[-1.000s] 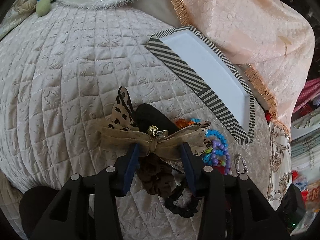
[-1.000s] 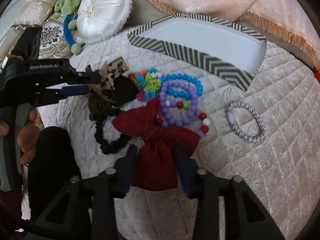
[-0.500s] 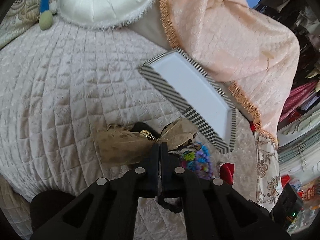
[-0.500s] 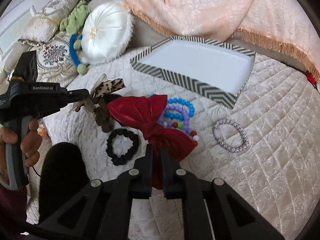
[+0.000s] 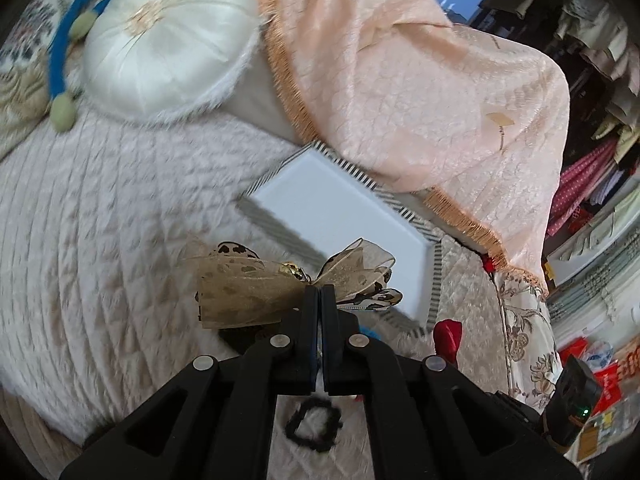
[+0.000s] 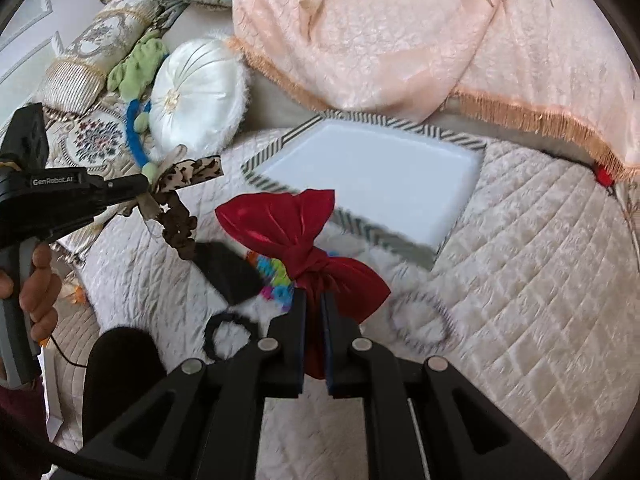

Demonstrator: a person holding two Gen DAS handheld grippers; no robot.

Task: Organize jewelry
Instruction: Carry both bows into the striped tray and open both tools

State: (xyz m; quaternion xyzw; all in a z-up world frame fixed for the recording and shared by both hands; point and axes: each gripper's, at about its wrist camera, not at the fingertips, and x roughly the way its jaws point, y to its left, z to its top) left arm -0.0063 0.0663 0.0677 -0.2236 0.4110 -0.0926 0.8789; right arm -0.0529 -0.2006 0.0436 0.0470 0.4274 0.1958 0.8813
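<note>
My left gripper is shut on a gold and leopard-print bow, held in the air above the bed; the bow also shows in the right wrist view. My right gripper is shut on a red bow, lifted above the pile. A white tray with a striped rim lies ahead on the quilt; it also shows in the left wrist view. Colourful bead bracelets, a black scrunchie and a pale bracelet lie on the quilt below.
A round white cushion and a green and blue toy lie at the back left. A peach fringed cloth hangs behind the tray. A black fabric piece lies by the beads. The bed edge drops off at the left.
Both grippers closed on their bows and lifted them off the quilt, moving toward the tray. The pile of bracelets and scrunchies stayed on the bed.
</note>
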